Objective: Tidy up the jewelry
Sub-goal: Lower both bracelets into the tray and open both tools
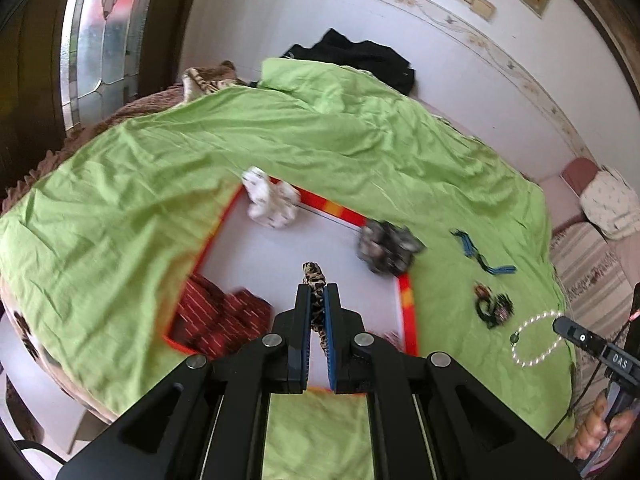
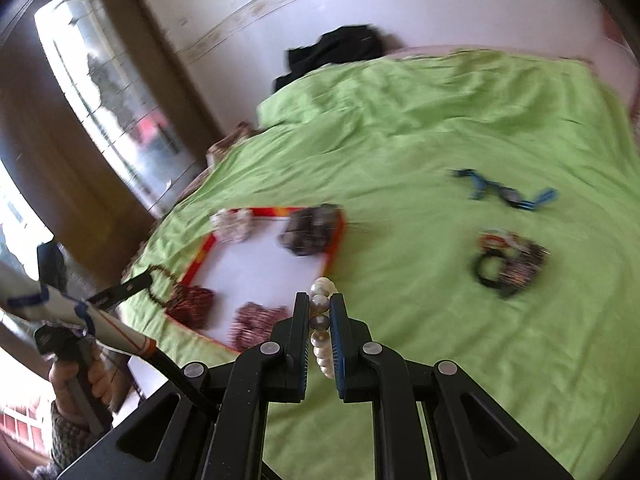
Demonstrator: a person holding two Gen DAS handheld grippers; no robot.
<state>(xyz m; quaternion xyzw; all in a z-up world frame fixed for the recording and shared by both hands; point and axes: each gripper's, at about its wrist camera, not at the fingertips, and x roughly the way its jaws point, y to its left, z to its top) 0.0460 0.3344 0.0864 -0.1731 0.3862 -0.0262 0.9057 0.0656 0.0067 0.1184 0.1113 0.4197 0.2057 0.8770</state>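
In the left wrist view my left gripper is shut on a leopard-print fabric loop above a white tray with an orange-red rim. A white scrunchie, a grey-black one and red ones lie in the tray. At the right edge my right gripper carries a pearl bracelet. The right wrist view shows that gripper shut on the pearl bracelet just right of the tray. The left gripper holds the leopard loop at the tray's left.
Everything rests on a rumpled green sheet over a bed. On the sheet right of the tray lie a blue piece and a dark bundle of bands. Black clothing sits against the far wall.
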